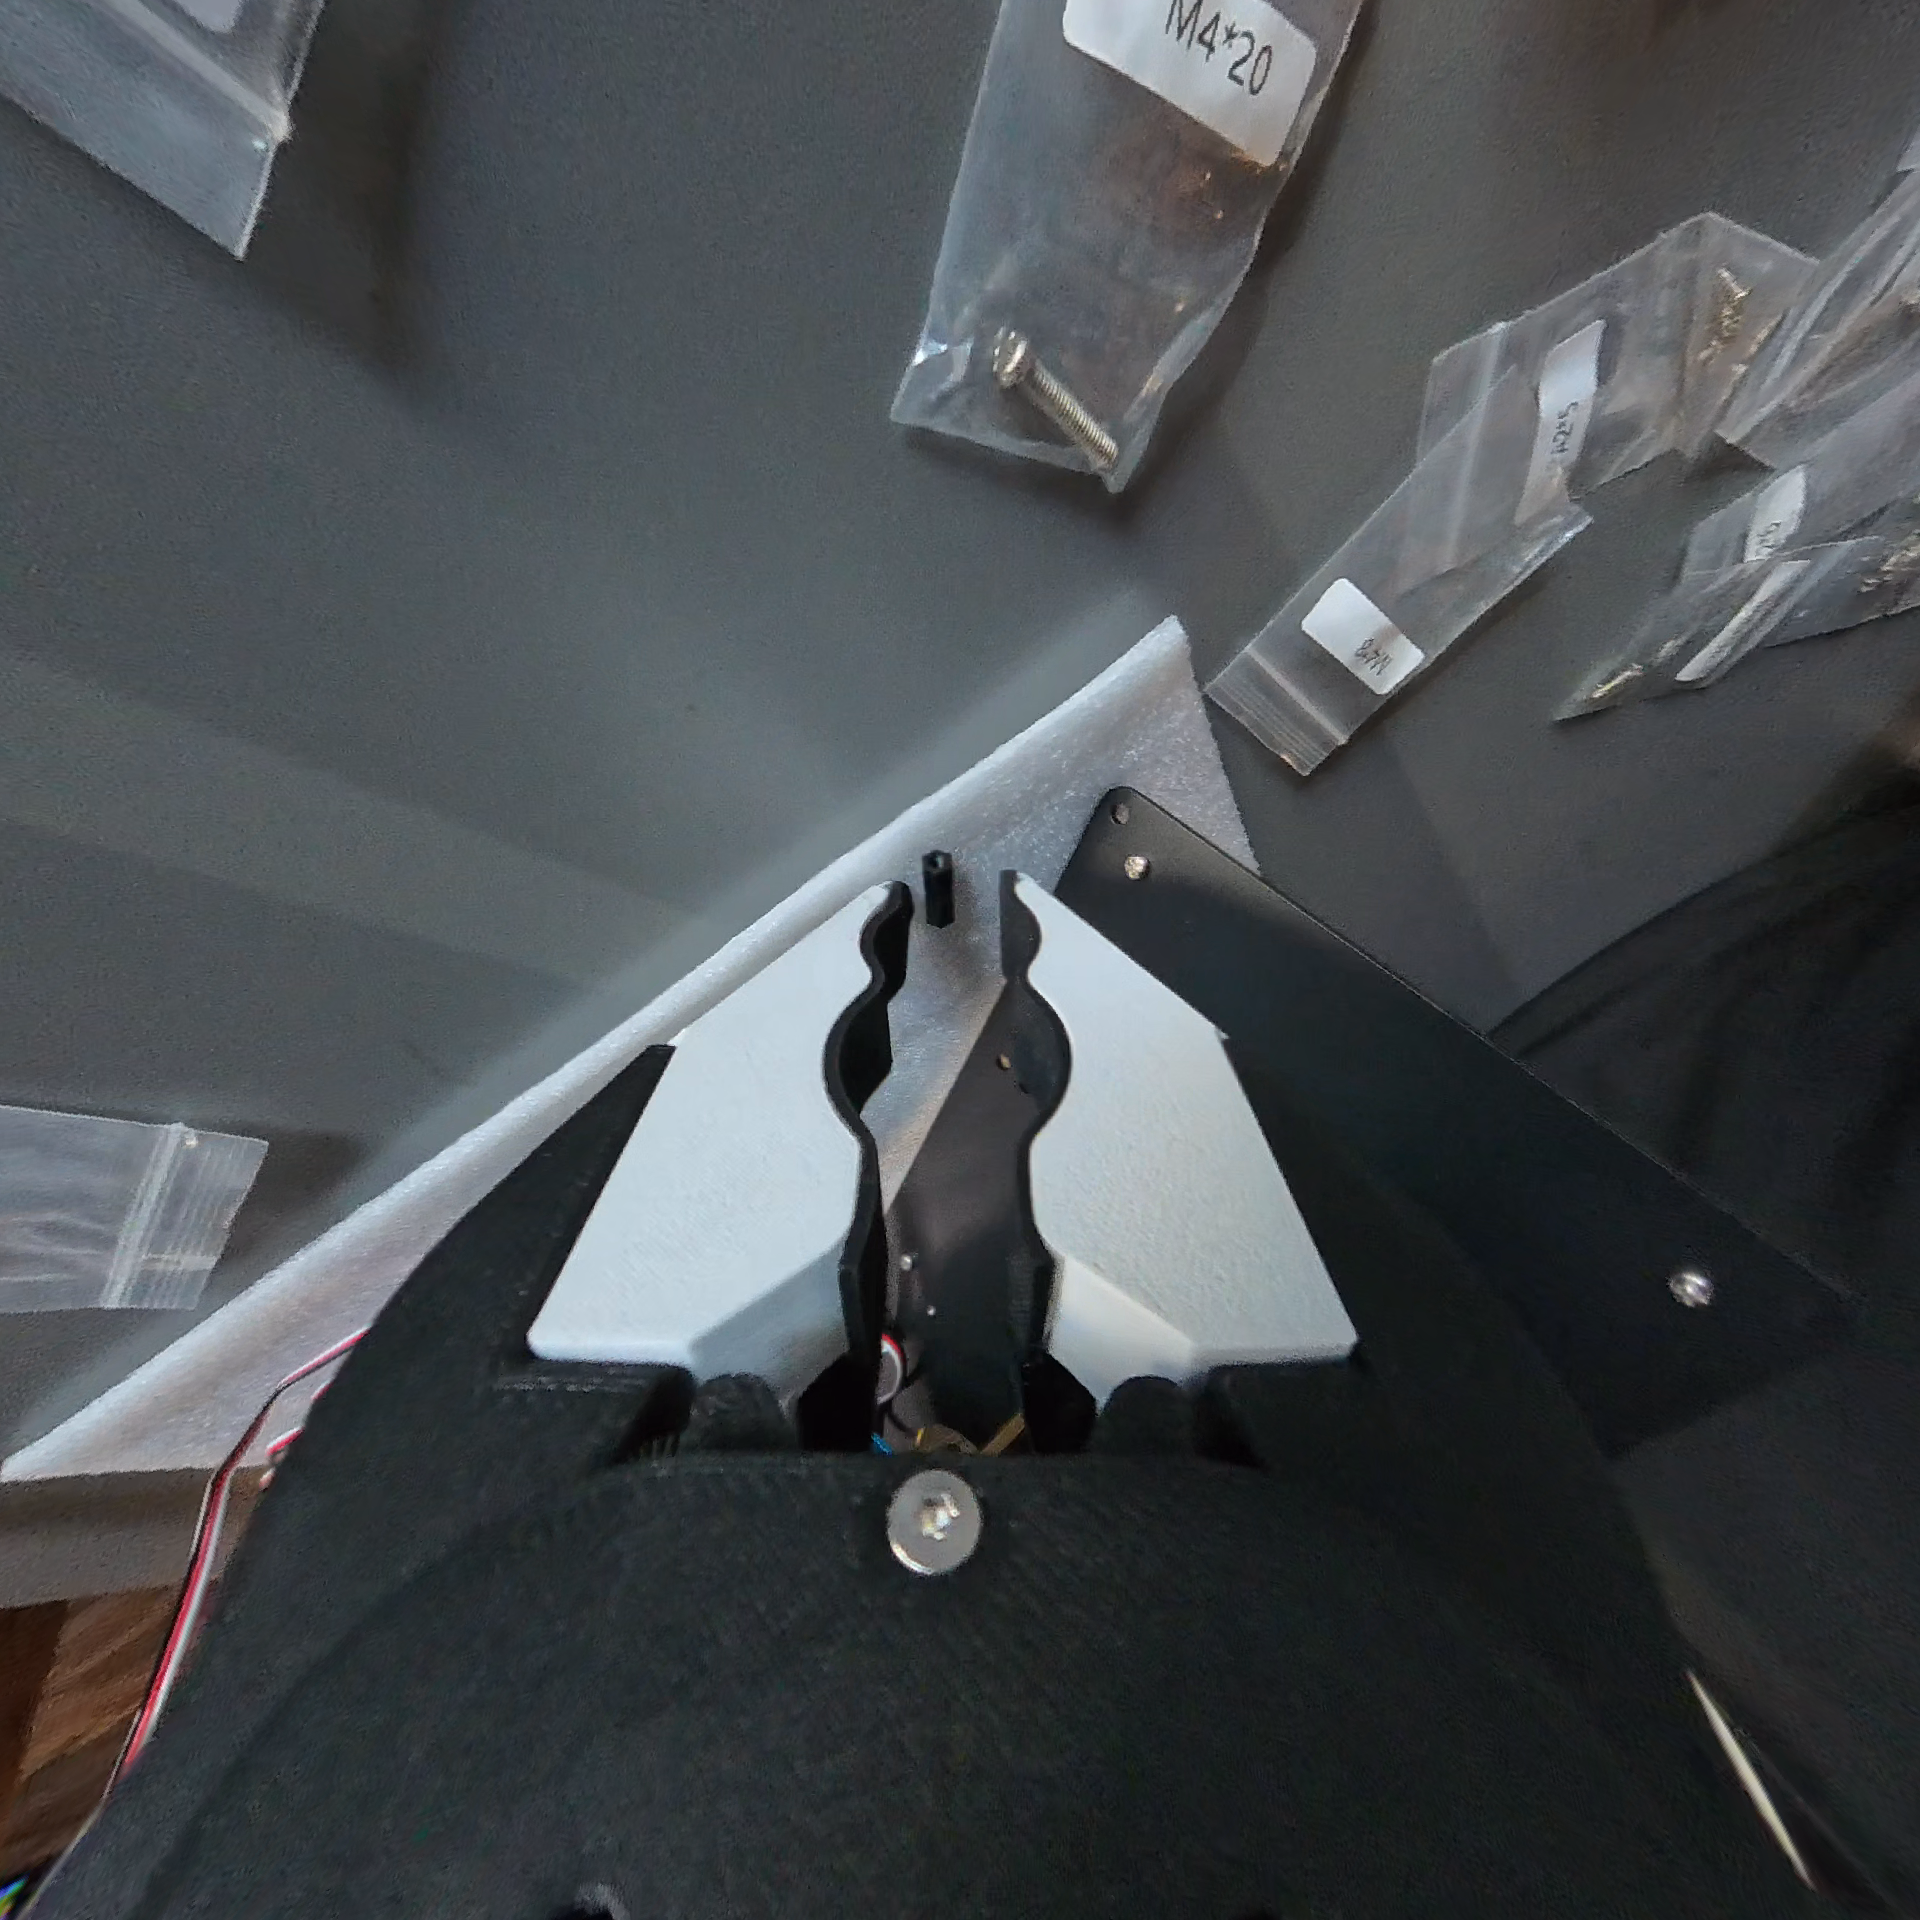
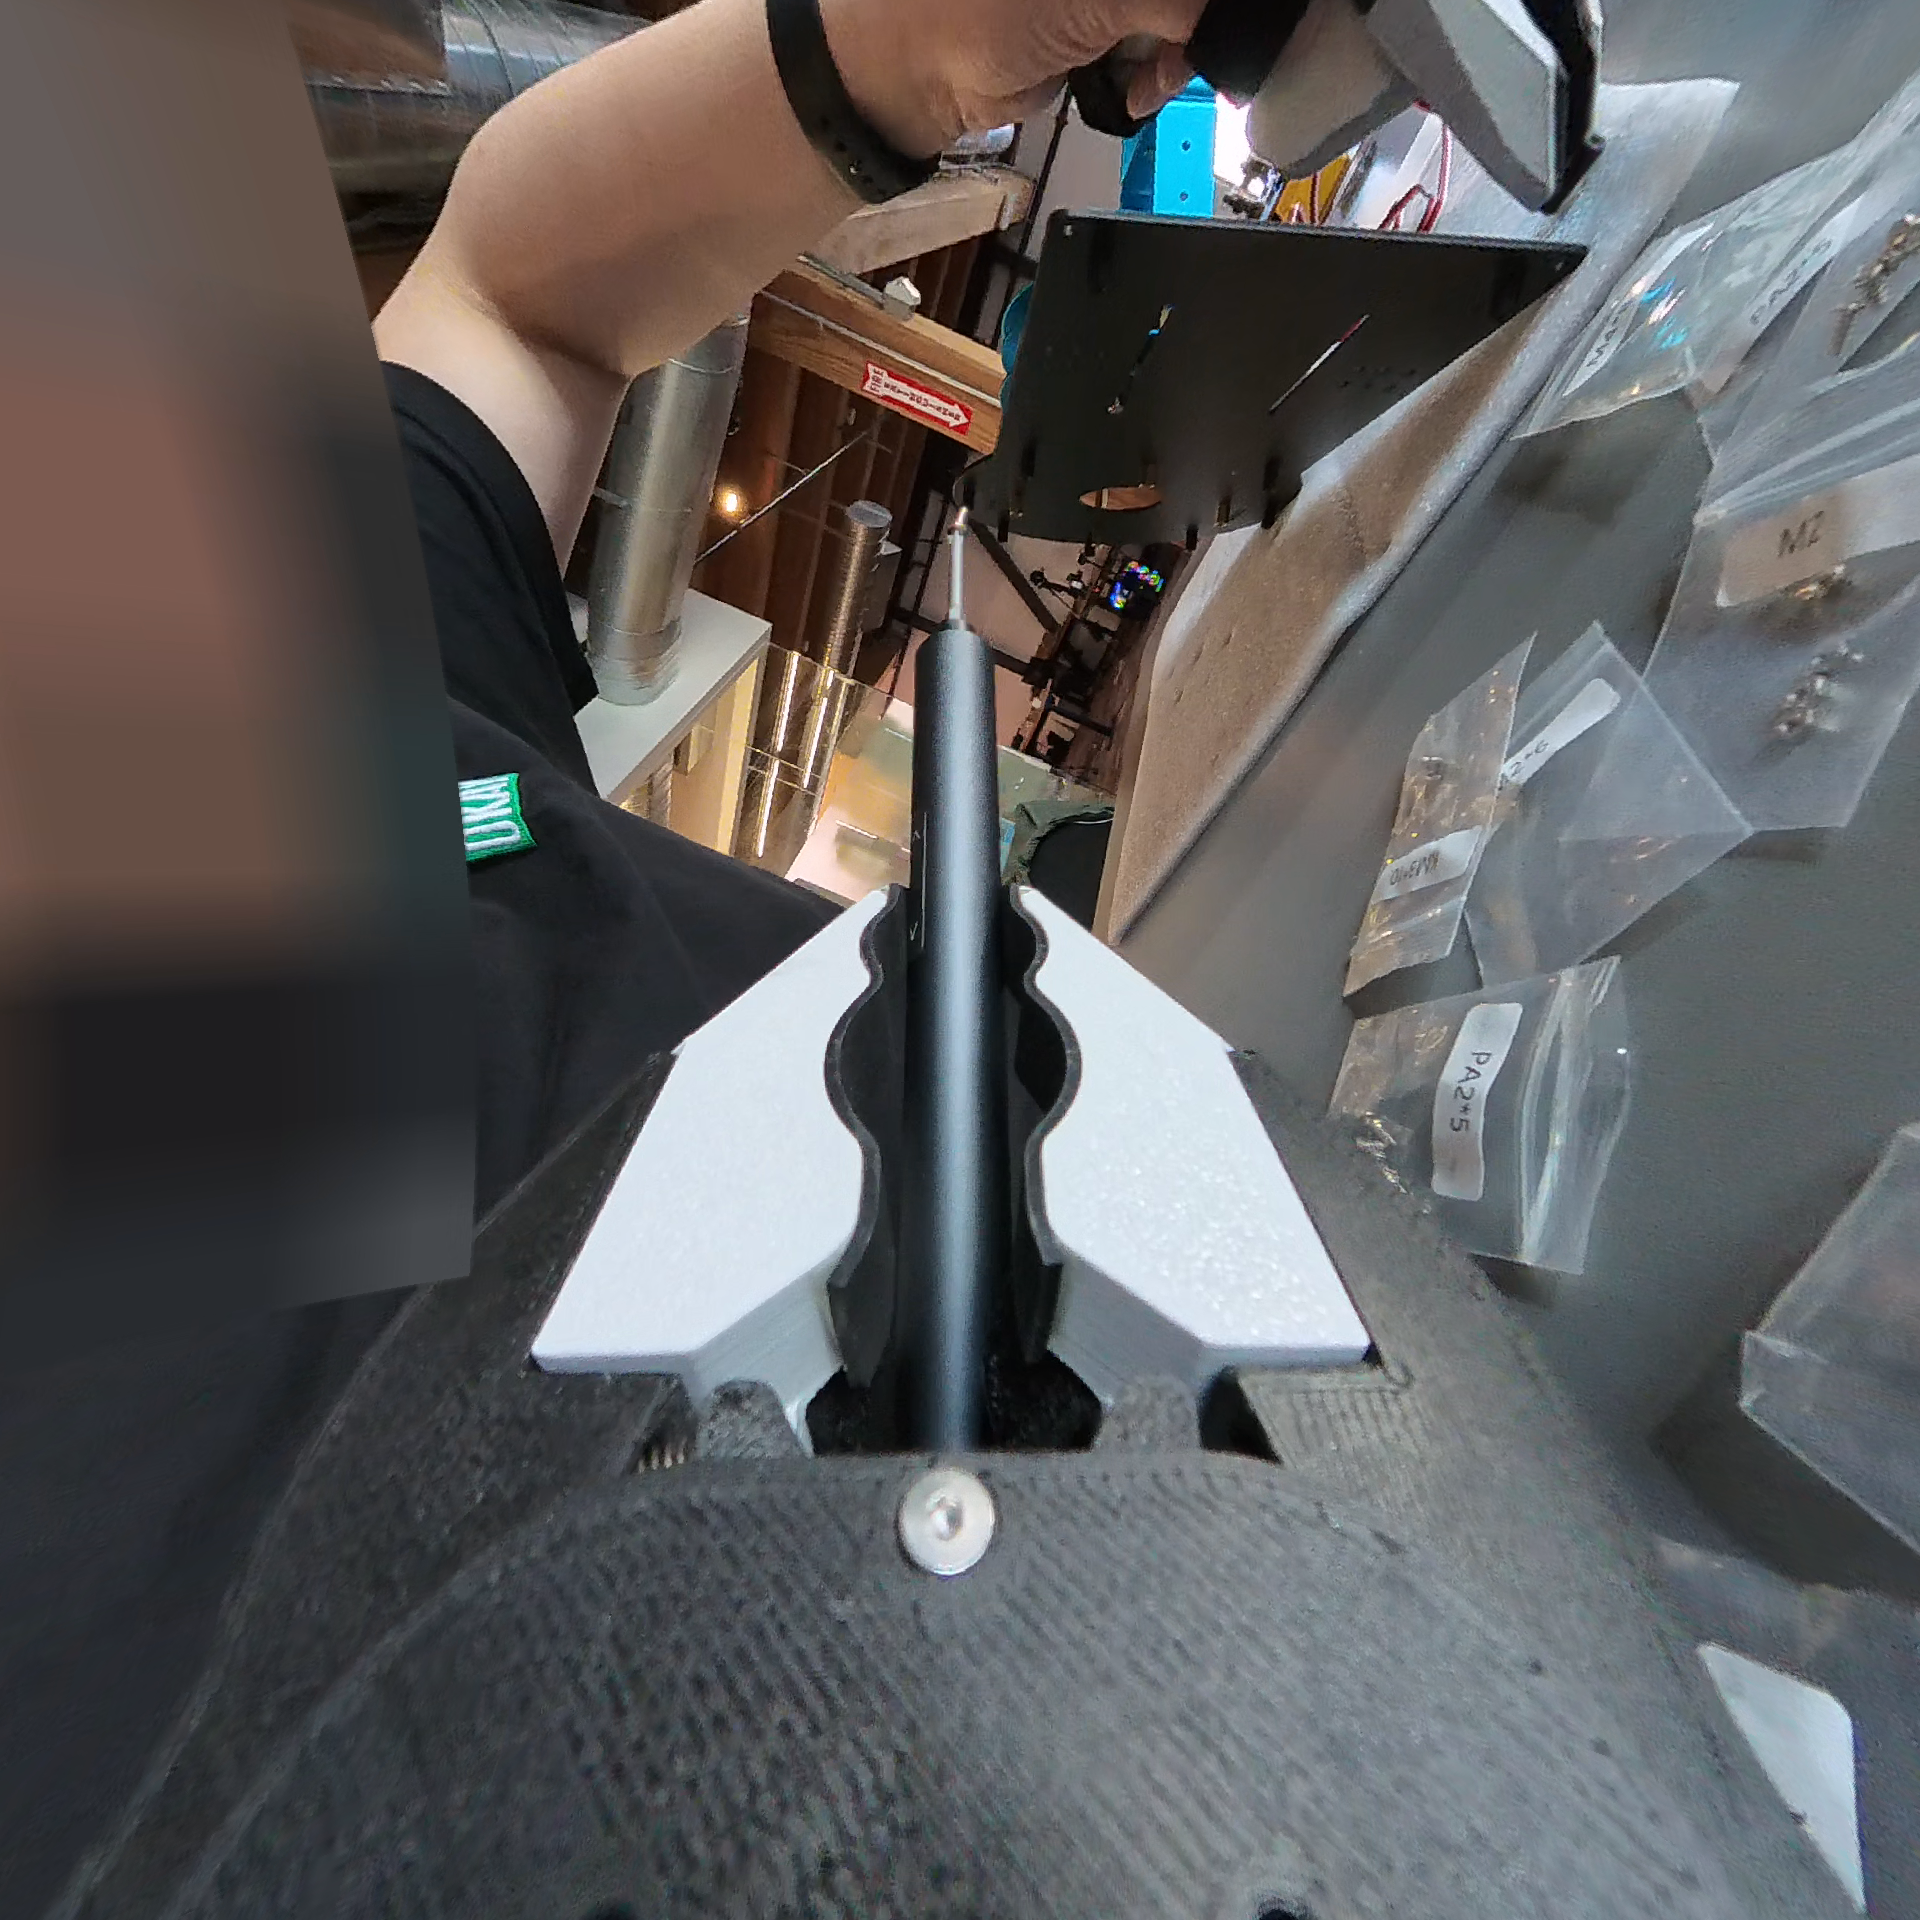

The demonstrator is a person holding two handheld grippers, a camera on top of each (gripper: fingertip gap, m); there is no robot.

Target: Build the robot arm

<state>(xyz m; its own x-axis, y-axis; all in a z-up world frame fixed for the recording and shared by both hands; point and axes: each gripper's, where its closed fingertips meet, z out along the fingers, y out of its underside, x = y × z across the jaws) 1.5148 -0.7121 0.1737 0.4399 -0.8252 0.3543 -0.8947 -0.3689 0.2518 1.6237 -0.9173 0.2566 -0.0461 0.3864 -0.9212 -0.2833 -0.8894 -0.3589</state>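
Left wrist view, left to right. A clear empty zip bag (image 1: pixel 114 1210) lies on the dark grey table surface (image 1: pixel 520 520). A white foam sheet (image 1: pixel 1091 748) lies under the left gripper (image 1: pixel 948 902), whose fingers stand slightly apart on either side of a small black hexagonal standoff post (image 1: pixel 938 889); whether they press on the post cannot be told. Right of it, a flat black metal plate with small screws (image 1: pixel 1455 1091) rests on the foam. Farther off lie a clear labelled bag holding a silver screw (image 1: pixel 1091 312) and a cluster of clear labelled hardware bags (image 1: pixel 1558 499).

Right wrist view, left to right. A person's forearm (image 2: pixel 623 239) wears a black wristband (image 2: pixel 831 114). The right gripper (image 2: pixel 948 904) is clamped on a slim black cylindrical electric screwdriver (image 2: pixel 951 935), whose thin bit meets the plate's near edge (image 2: pixel 1247 374). The plate stands tilted off the foam.
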